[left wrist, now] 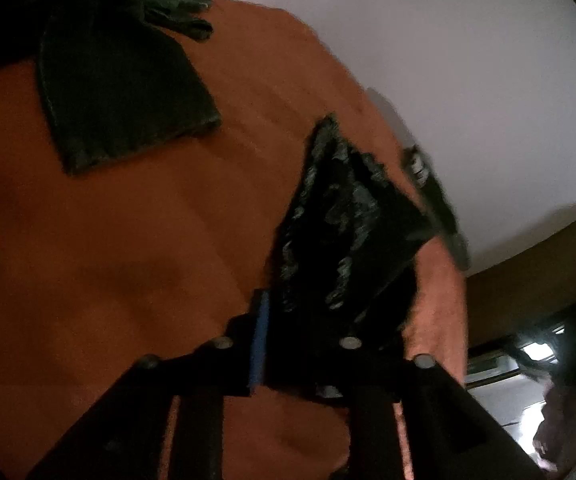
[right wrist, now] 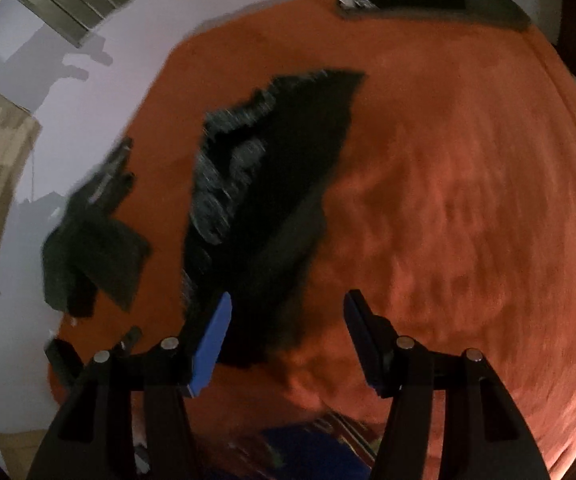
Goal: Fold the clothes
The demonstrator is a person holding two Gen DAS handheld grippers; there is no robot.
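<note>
A black patterned garment (left wrist: 340, 216) lies on an orange blanket (left wrist: 127, 240). My left gripper (left wrist: 288, 344) is shut on its near corner, and the cloth runs away from the jaws toward the bed's edge. In the right wrist view the same garment (right wrist: 271, 184) lies spread ahead of my right gripper (right wrist: 288, 320), which is open and empty just above the garment's near end. A dark green folded garment (left wrist: 119, 96) lies further back on the left; it also shows in the right wrist view (right wrist: 91, 252) at the blanket's left edge.
A dark strip-like object with a metal end (right wrist: 428, 0) lies at the far edge of the blanket (right wrist: 468, 200). A white wall (left wrist: 468, 60) is beyond the bed. A blue patterned cloth (right wrist: 316, 448) lies at the near edge. The frames are blurred.
</note>
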